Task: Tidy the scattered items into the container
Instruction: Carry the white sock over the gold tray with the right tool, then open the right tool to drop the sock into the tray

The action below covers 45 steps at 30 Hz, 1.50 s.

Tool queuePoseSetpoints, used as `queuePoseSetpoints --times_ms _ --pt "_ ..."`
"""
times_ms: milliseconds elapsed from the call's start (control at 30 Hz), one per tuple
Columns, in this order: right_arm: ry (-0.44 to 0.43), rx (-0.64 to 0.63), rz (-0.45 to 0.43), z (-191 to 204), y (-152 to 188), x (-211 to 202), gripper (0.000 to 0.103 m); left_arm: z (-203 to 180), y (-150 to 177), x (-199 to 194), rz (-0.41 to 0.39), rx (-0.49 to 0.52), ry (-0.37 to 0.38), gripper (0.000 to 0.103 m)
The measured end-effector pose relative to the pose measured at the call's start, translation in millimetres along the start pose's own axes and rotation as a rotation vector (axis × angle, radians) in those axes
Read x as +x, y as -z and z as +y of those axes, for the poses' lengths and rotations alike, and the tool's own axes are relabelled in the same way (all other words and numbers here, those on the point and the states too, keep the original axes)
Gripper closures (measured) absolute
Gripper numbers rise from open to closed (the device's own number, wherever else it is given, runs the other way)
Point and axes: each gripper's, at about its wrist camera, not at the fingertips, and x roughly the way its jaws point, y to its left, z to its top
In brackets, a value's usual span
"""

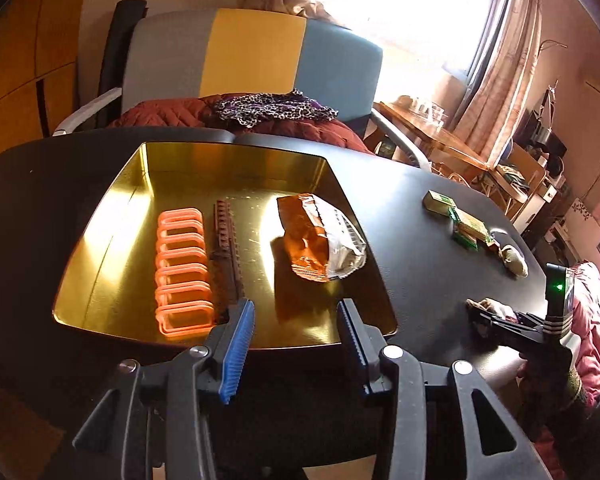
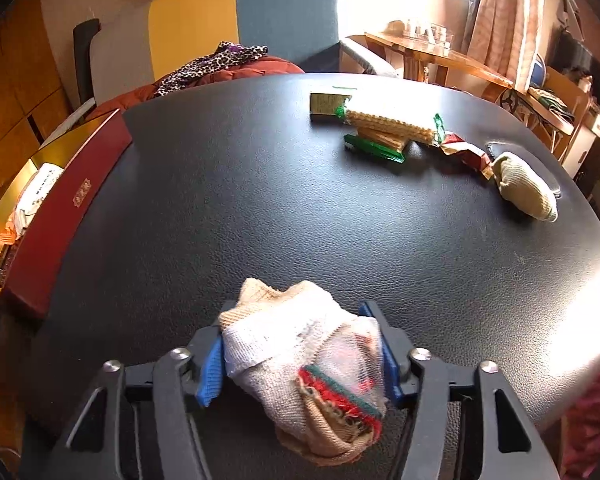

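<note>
A gold tin tray point(image 1: 100, 248) with a red outer wall point(image 2: 60, 216) lies on the black table. It holds orange clips point(image 1: 184, 268), a brown comb-like strip point(image 1: 226, 248) and an orange snack bag point(image 1: 320, 236). My left gripper point(image 1: 296, 320) hovers open at the tray's near edge, with nothing between its fingers. My right gripper point(image 2: 300, 344) is shut on a rolled white sock point(image 2: 304, 360) with a red and green band. Wafer packets point(image 2: 388, 128), a small green box point(image 2: 326, 104), a red wrapper point(image 2: 464, 150) and a beige sock roll point(image 2: 524, 186) lie on the far side of the table.
The black table point(image 2: 300, 220) has a rounded edge. Behind it stands a grey, yellow and blue chair point(image 1: 252, 52) piled with red and leopard-print cloth point(image 1: 272, 108). A wooden side table point(image 2: 432, 54) and curtains stand at the back right.
</note>
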Motion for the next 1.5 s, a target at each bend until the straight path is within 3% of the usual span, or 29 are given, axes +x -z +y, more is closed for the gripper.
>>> queuePoseSetpoints --times_ms 100,400,800,1000,1333,1500 --pt "-0.019 -0.011 -0.002 9 -2 -3 0.058 -2 2 -1 0.0 0.002 0.007 0.059" --pt "-0.125 -0.09 -0.051 54 -30 -20 0.059 0 8 -6 -0.003 -0.001 -0.002 0.059" --pt "-0.369 -0.268 -0.165 191 -99 -46 0.059 20 16 -14 -0.016 -0.053 -0.018 0.058" --pt "-0.42 -0.34 -0.114 255 -114 -23 0.058 33 20 -14 -0.012 -0.085 -0.03 0.058" --pt "-0.395 -0.408 -0.024 304 -113 15 0.047 49 22 -14 -0.014 -0.124 -0.036 0.058" --pt "-0.404 -0.412 -0.039 305 -110 11 0.031 52 24 -16 -0.017 -0.132 -0.042 0.058"
